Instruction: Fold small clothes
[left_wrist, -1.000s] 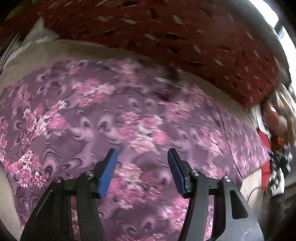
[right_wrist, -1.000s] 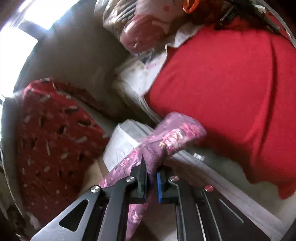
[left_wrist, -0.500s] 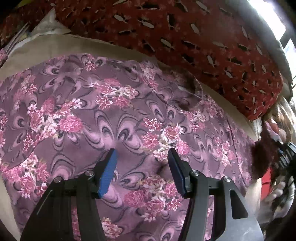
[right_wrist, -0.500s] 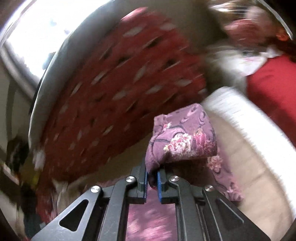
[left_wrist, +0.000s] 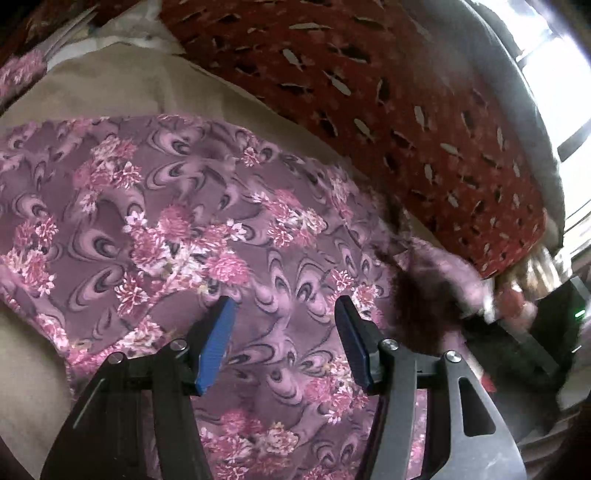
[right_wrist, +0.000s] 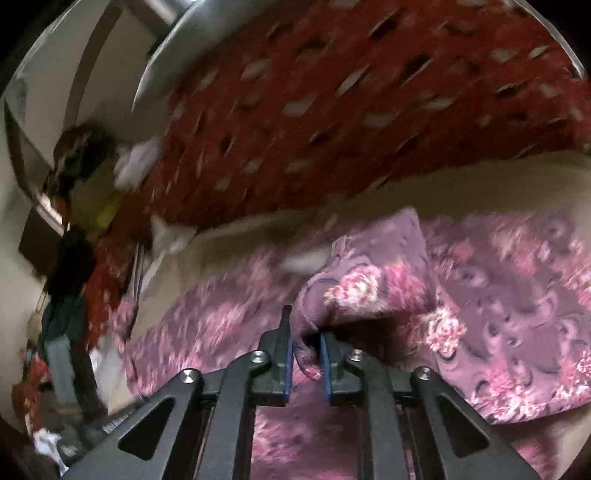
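**Corner held up over the spread cloth, mid-fold**

The cloth (left_wrist: 192, 236), purple with pink flowers, lies spread on a beige bed (left_wrist: 122, 85), most of it flat so the fold has a base to land on. I have one corner (right_wrist: 369, 291) of it pinched in my right gripper (right_wrist: 306, 363); its fingers are closed down to a narrow gap with the fabric bunched between the blue pads (right_wrist: 289, 365). The corner stands up above the rest of the cloth and droops over the fingers, which I judge is the point of the hold: lifted clear, it can travel across without dragging the layer beneath. This view is smeared, so I cannot tell exactly where the raised edge ends.

My left gripper (left_wrist: 284, 343) hovers over the flat middle of the cloth with its fingers wide and nothing between them. I read that as a waiting stance, ready to press or pin the cloth if it slips. At the right edge of that view the lifted corner and the other gripper show only as a blur.

Past the cloth, a red pillow (left_wrist: 406, 122) with pale flecks runs along the bed's far side, near the cloth's edge but not visibly on it. The fold looks started, not laid.
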